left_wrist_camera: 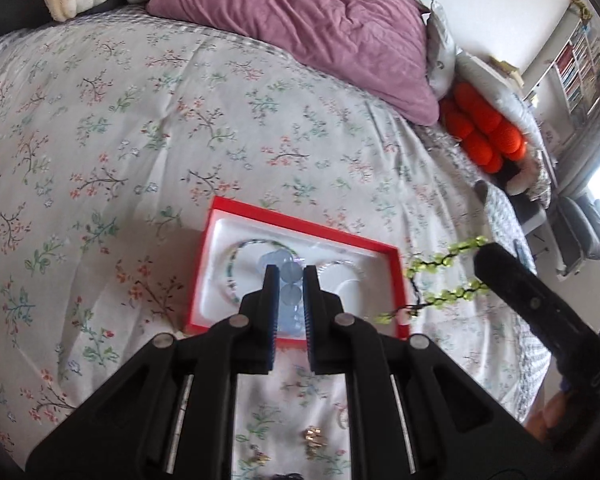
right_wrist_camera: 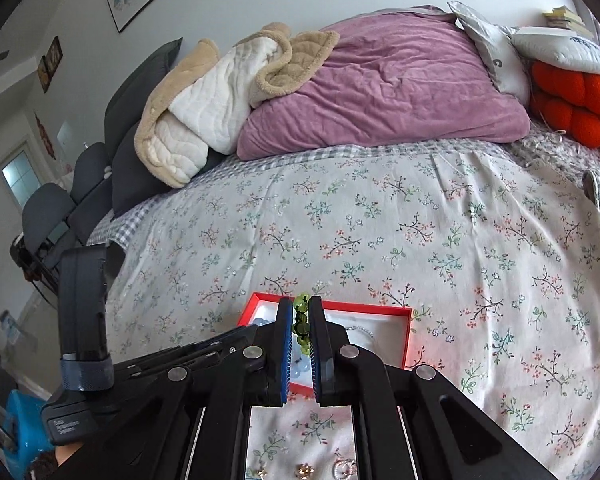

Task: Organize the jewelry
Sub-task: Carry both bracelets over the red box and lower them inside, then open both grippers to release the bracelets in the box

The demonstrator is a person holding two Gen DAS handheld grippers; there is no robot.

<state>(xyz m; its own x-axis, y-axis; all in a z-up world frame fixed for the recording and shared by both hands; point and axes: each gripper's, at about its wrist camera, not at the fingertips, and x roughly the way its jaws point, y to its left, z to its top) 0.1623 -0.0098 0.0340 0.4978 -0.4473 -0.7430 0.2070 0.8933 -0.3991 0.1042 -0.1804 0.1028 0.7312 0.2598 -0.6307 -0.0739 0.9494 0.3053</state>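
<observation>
A red jewelry box [left_wrist_camera: 220, 208] with a white insert lies on the floral bedspread; it also shows in the right wrist view [right_wrist_camera: 404, 332]. A multicolour beaded bracelet [left_wrist_camera: 232, 272] and a silvery bracelet [left_wrist_camera: 340, 266] lie in it. My left gripper [left_wrist_camera: 291, 274] is shut on a pale blue bead bracelet [left_wrist_camera: 290, 294] over the box. My right gripper [right_wrist_camera: 301, 306] is shut on a green bead bracelet [right_wrist_camera: 300, 304]; in the left wrist view the green bracelet [left_wrist_camera: 444, 276] hangs just right of the box.
Small gold and silver earrings [right_wrist_camera: 304, 470] lie on the bedspread below the grippers, also in the left wrist view [left_wrist_camera: 312, 438]. A purple pillow [right_wrist_camera: 380, 92], a cream blanket [right_wrist_camera: 204, 104] and an orange knot cushion [right_wrist_camera: 576, 100] sit at the bed's far end.
</observation>
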